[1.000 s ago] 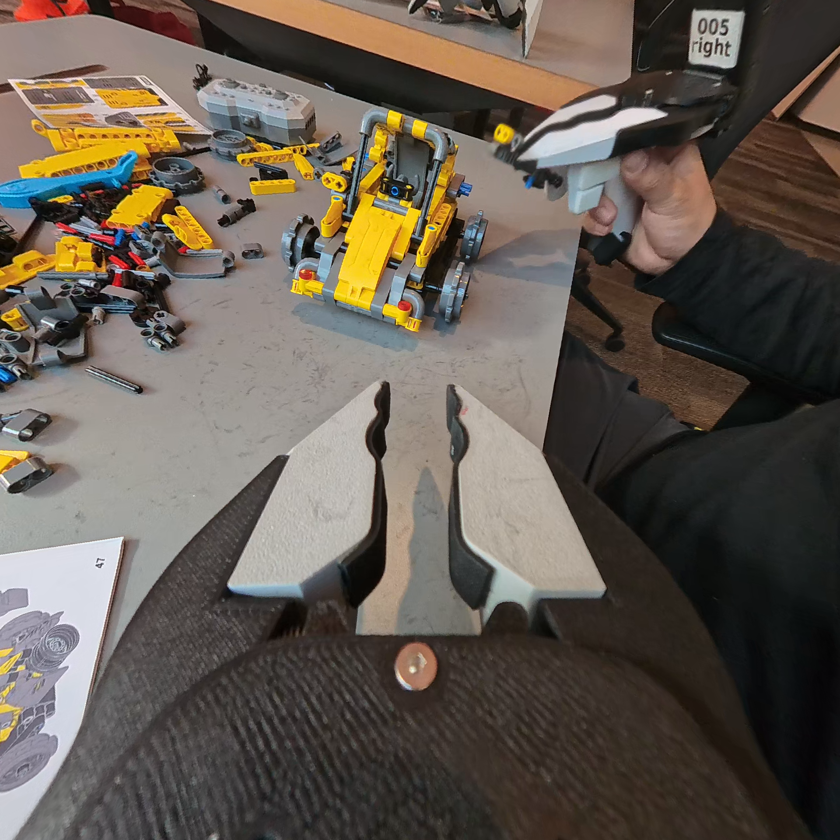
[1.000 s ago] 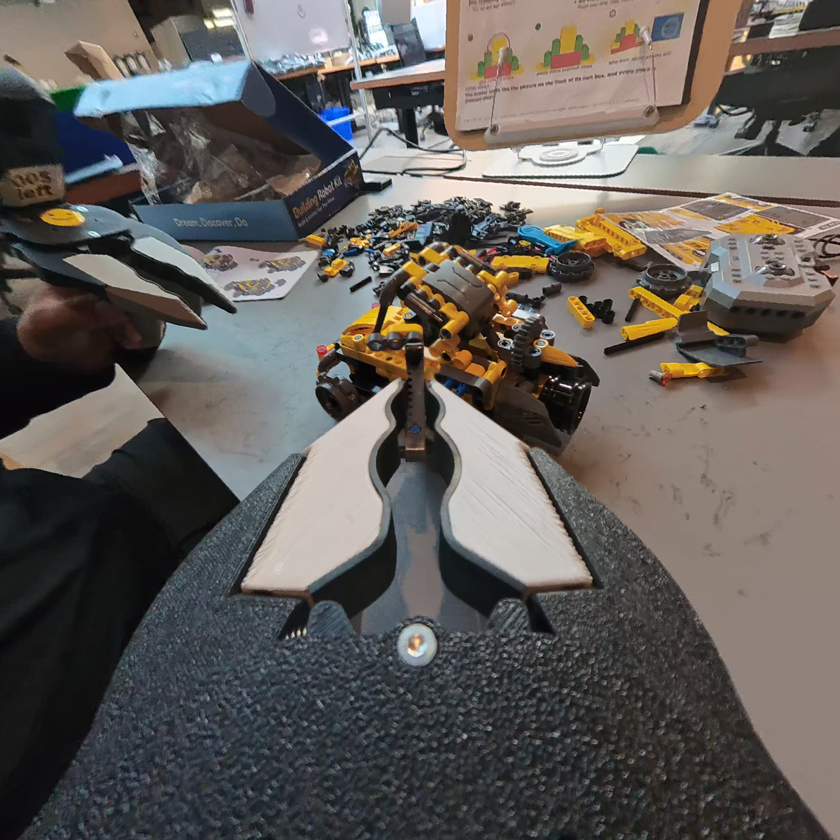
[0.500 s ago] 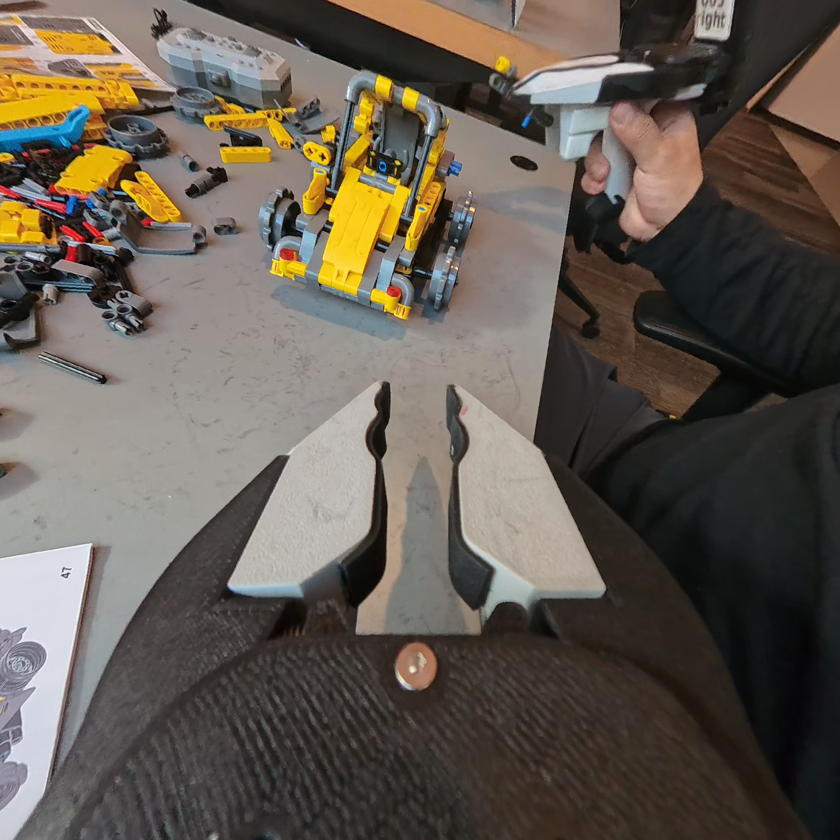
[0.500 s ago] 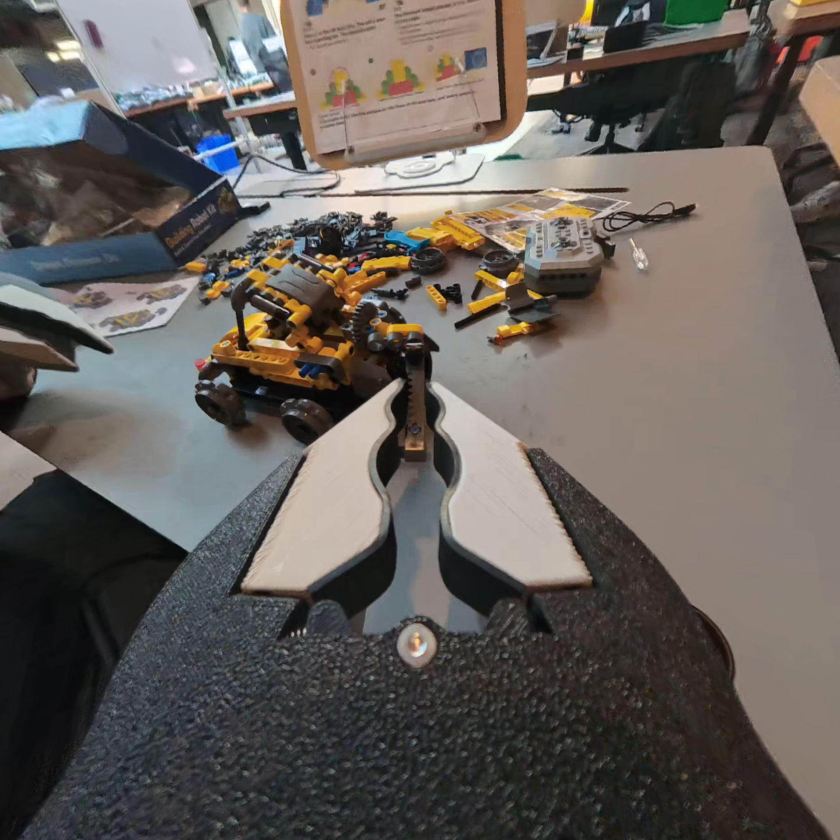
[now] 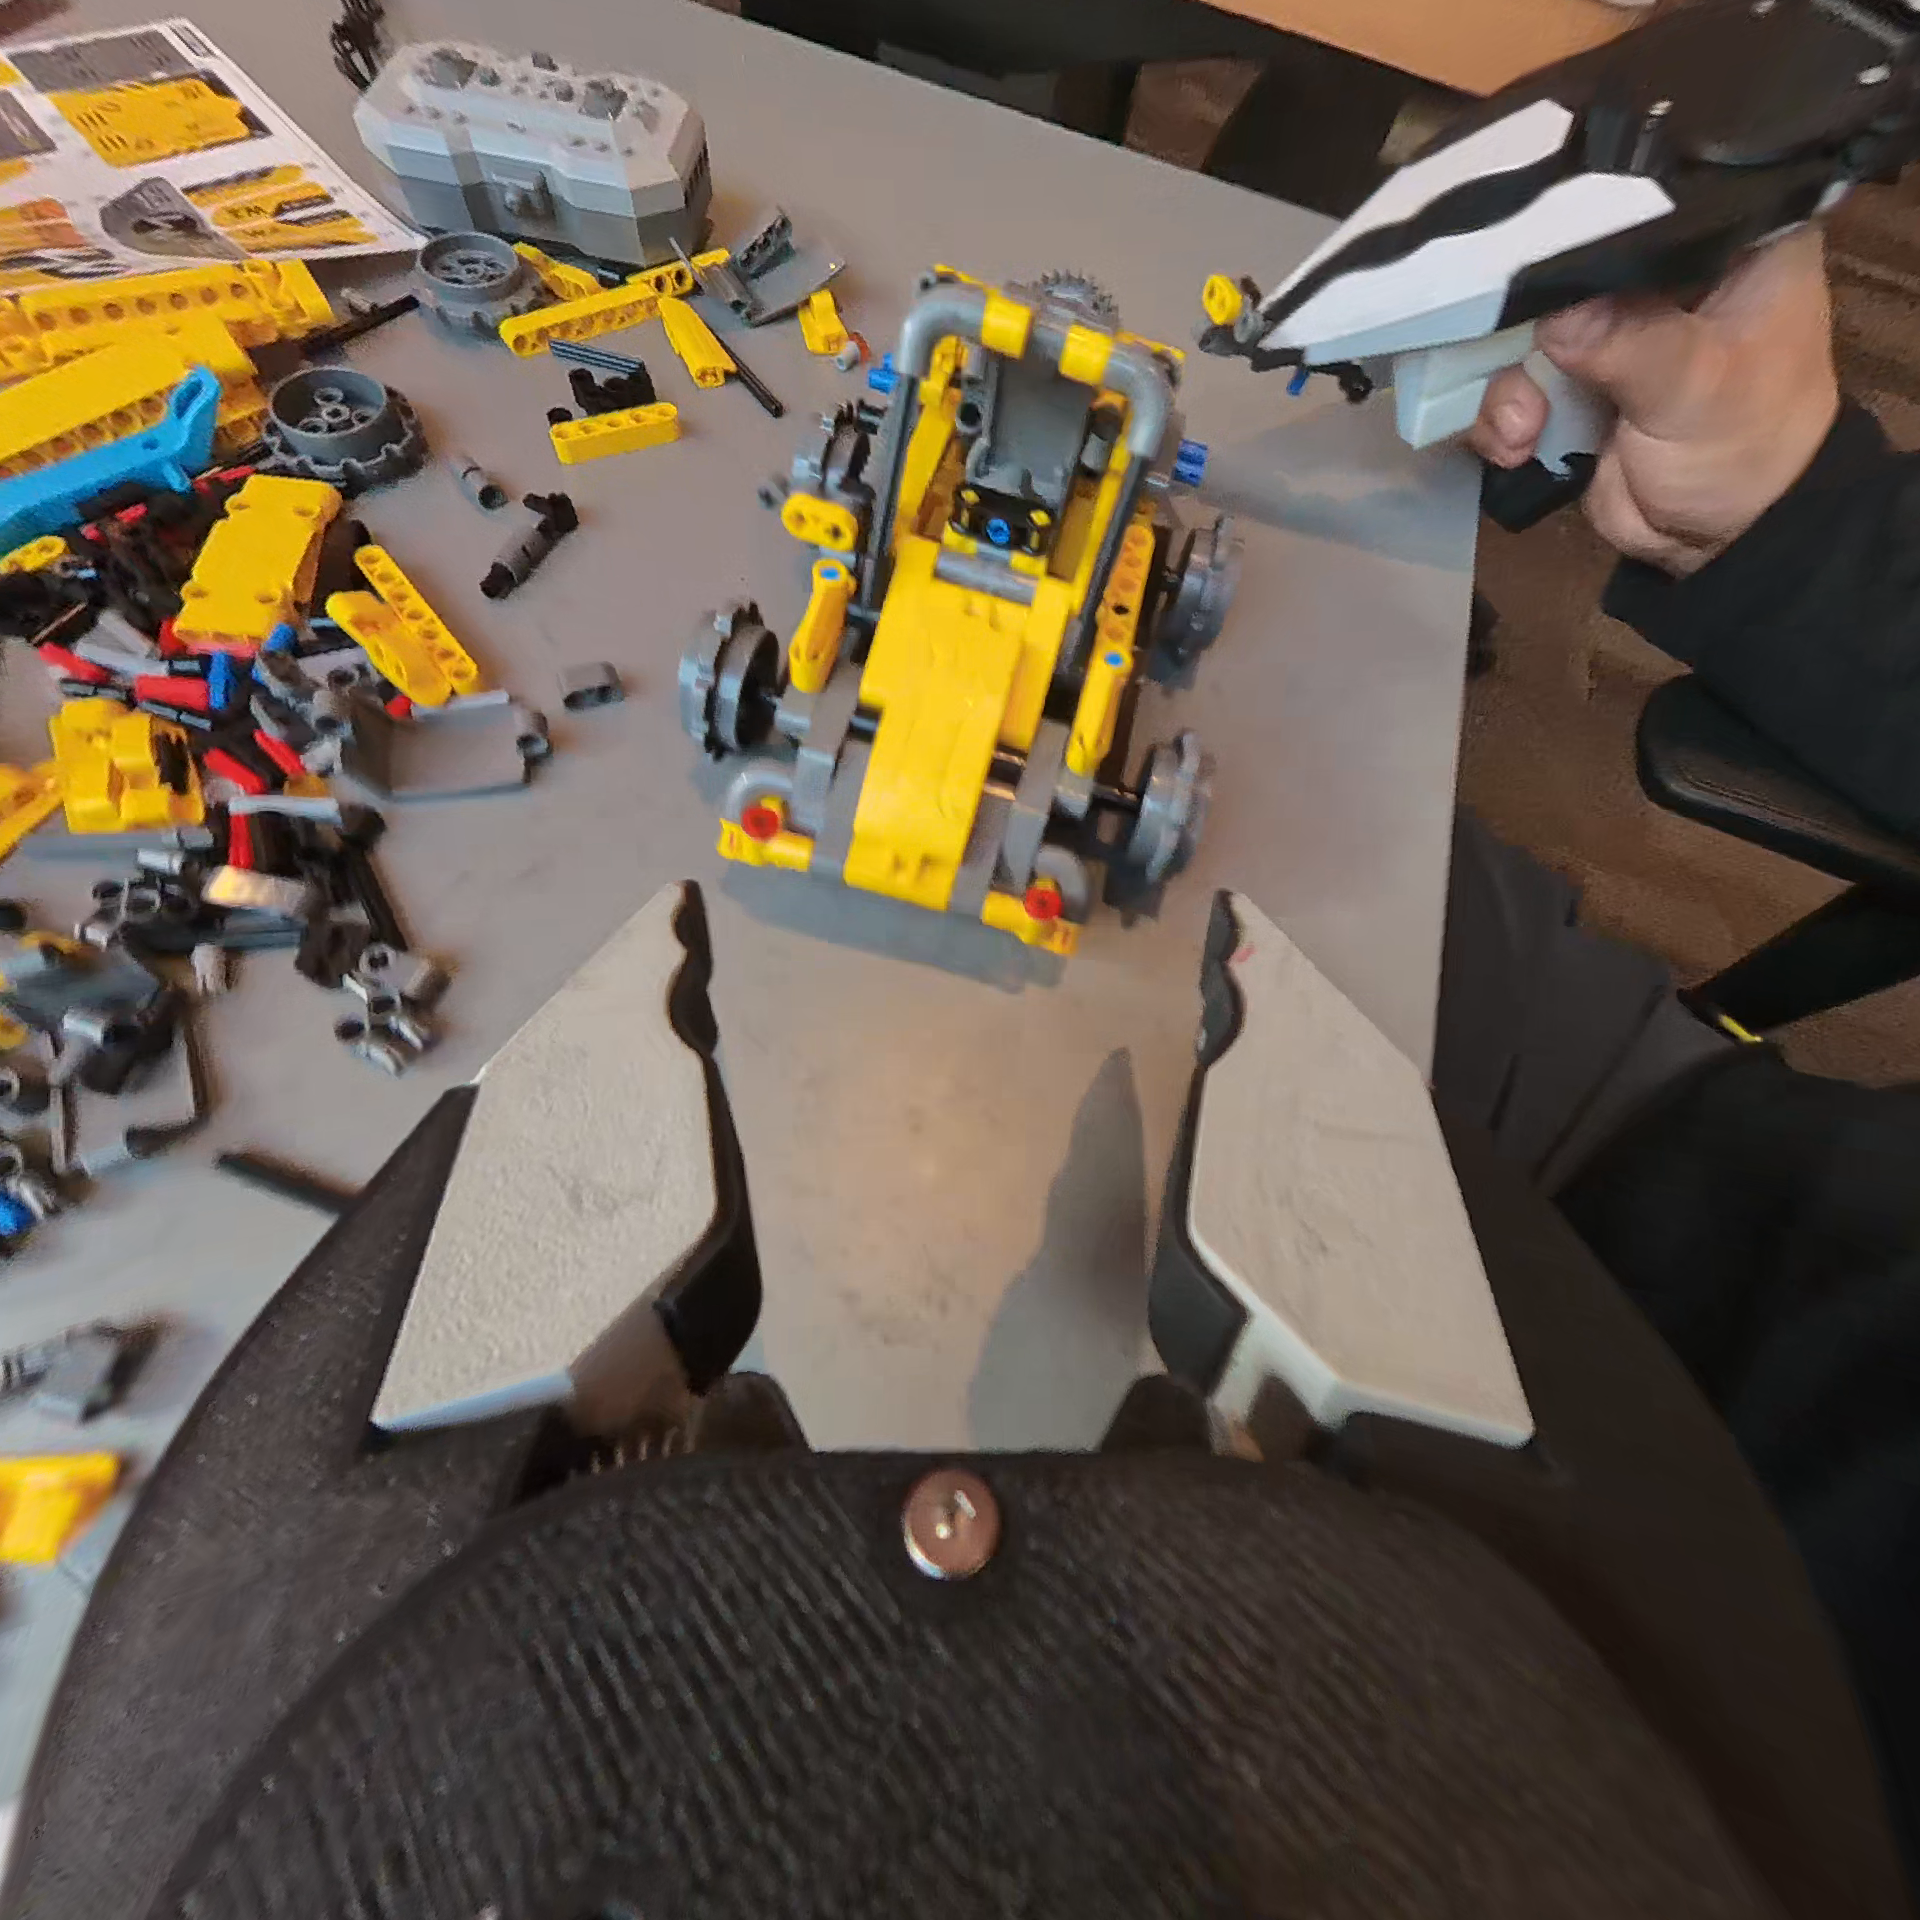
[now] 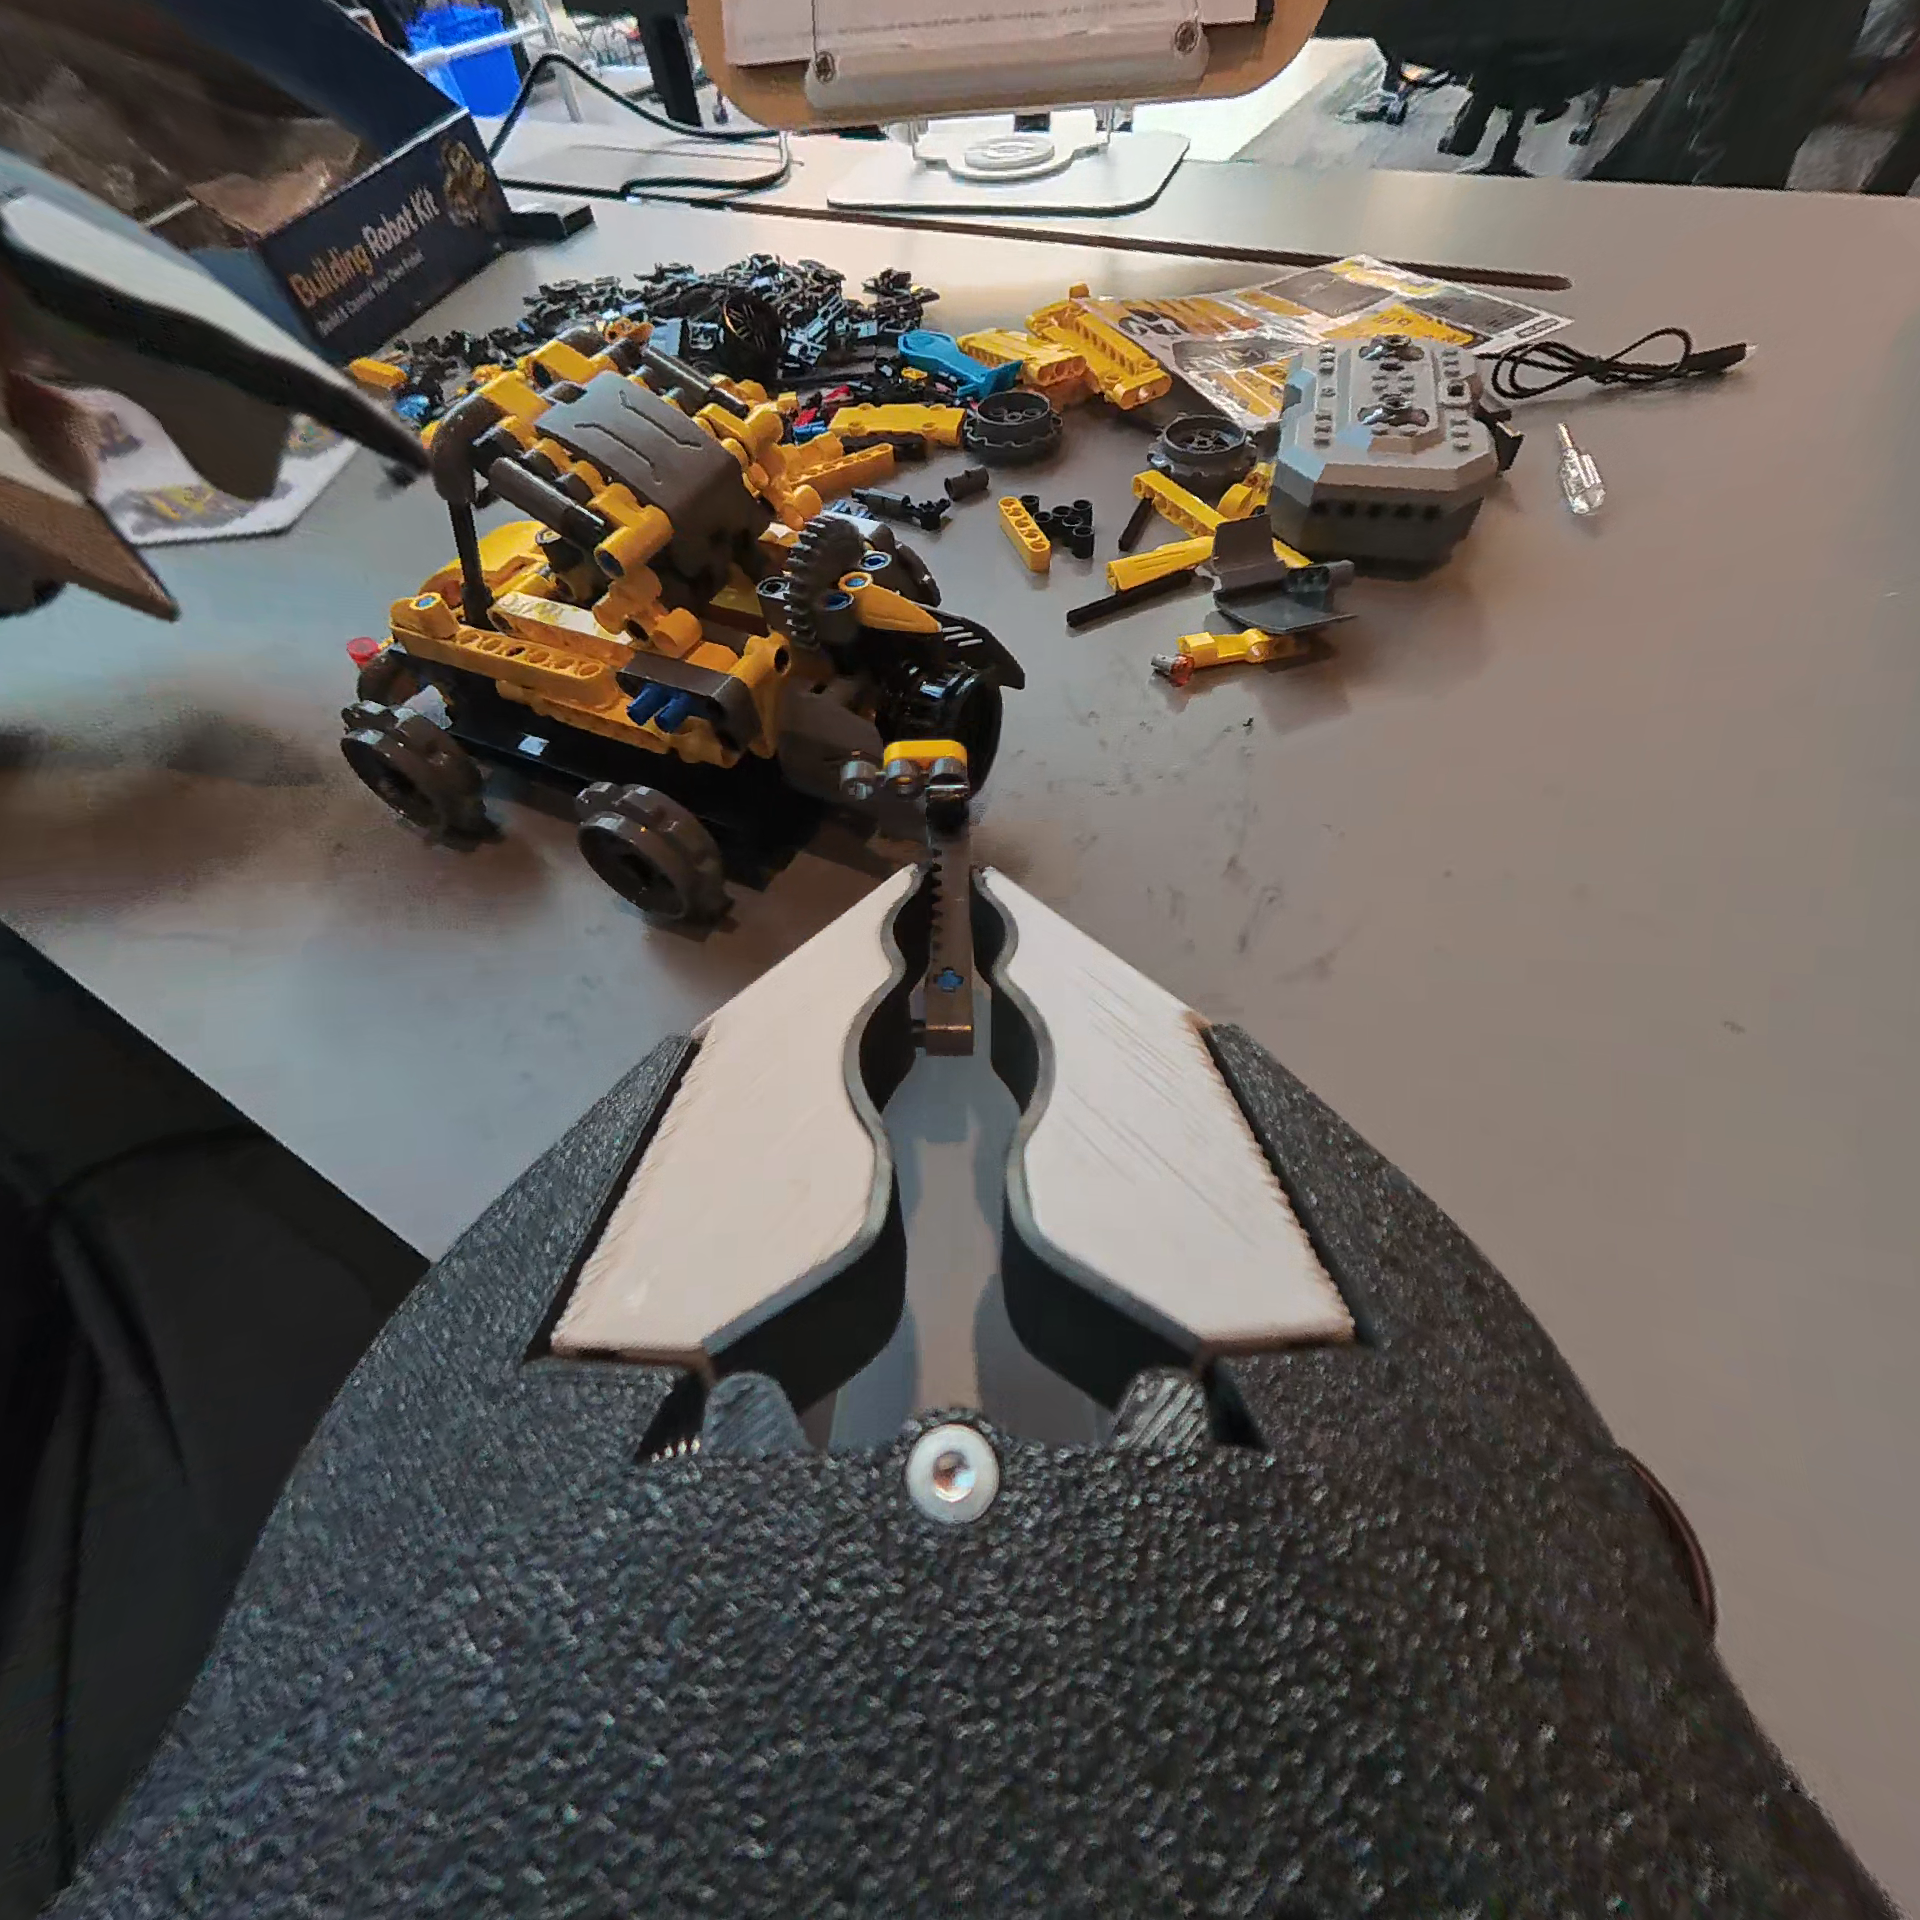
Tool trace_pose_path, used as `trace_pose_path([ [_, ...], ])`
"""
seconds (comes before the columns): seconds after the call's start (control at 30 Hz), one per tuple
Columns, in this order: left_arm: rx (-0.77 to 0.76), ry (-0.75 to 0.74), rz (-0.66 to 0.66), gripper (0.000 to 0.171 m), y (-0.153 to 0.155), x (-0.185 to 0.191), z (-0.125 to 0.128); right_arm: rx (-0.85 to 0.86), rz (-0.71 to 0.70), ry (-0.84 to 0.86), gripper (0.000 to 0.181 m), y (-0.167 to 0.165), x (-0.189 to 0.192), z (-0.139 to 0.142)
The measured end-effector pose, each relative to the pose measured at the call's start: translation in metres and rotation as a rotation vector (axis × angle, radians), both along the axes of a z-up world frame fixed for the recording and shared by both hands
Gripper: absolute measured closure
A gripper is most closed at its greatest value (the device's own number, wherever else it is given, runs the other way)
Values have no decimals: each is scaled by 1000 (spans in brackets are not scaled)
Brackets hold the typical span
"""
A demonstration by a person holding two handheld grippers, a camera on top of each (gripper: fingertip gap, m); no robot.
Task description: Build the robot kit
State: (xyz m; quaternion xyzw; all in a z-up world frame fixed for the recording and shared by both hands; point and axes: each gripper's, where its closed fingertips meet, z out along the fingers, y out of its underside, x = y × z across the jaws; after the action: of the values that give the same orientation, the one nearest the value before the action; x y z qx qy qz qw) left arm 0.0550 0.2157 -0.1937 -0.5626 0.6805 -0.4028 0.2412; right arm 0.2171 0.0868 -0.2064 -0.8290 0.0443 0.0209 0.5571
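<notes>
A yellow and grey brick-built vehicle (image 5: 966, 623) stands on the grey table (image 5: 935, 1143), also in the right wrist view (image 6: 665, 623). My left gripper (image 5: 956, 914) is open wide and empty, just short of the vehicle's front. My right gripper (image 6: 948, 883) is shut on a dark toothed rack piece (image 6: 948, 935) with a small yellow connector (image 6: 925, 764) at its far end, held close to the vehicle's rear. The right gripper also shows in the left wrist view (image 5: 1455, 270), to the right of the vehicle's cab. The left gripper shows at the left edge of the right wrist view (image 6: 156, 436).
Loose yellow, black and grey parts (image 5: 208, 644) lie left of the vehicle. A grey battery box (image 5: 530, 145) and printed sheets (image 5: 135, 177) sit at the back. A blue kit box (image 6: 343, 229), a cable (image 6: 1621, 358) and a board on a stand (image 6: 997, 94) are farther off. The table edge (image 5: 1455, 727) runs right. My right fingertips sit around 20 cm from my left ones.
My left gripper has opened wide and moved closer to the vehicle's front. My right gripper, still holding the rack piece, has come down nearer to the vehicle's rear.
</notes>
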Motion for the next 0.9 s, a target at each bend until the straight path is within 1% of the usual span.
trace_pose_path([
  [0.07, 11, 14, -29, 70, -1, 16, 5, -17, 21, -16, 175, 0, -3, -5],
  [0.13, 19, 4, -116, 67, -12, 29, 14, -24, 34, -30, 175, 1, -6, -6],
  [0.2, 34, 6, -198, 56, -22, 42, 19, -23, 37, -38, 174, 1, -7, -6],
  [0.23, 45, 27, -222, 56, -25, 48, 17, -26, 40, -34, 174, 1, -8, -7],
  [0.33, 66, 112, -277, 47, -30, 62, 4, -19, 45, -19, 174, 1, -8, -6],
  [0.43, 67, 186, -291, 46, -33, 72, -6, -11, 52, 2, 175, 0, -8, -5],
  [0.53, 96, 237, -291, 52, -34, 79, -14, -6, 58, 12, 175, 1, -8, -5],
  [0.57, 125, 254, -279, 57, -32, 81, -18, -8, 61, 15, 174, 1, -9, -5],
  [0.6, 159, 266, -269, 68, -29, 84, -21, -9, 63, 16, 174, 1, -9, -5],
  [0.63, 173, 270, -273, 73, -30, 85, -22, -7, 63, 14, 175, 1, -9, -5],
  [0.9, 177, 300, -291, 74, -45, 107, -23, 6, 38, -25, 175, 0, -5, -1],
])
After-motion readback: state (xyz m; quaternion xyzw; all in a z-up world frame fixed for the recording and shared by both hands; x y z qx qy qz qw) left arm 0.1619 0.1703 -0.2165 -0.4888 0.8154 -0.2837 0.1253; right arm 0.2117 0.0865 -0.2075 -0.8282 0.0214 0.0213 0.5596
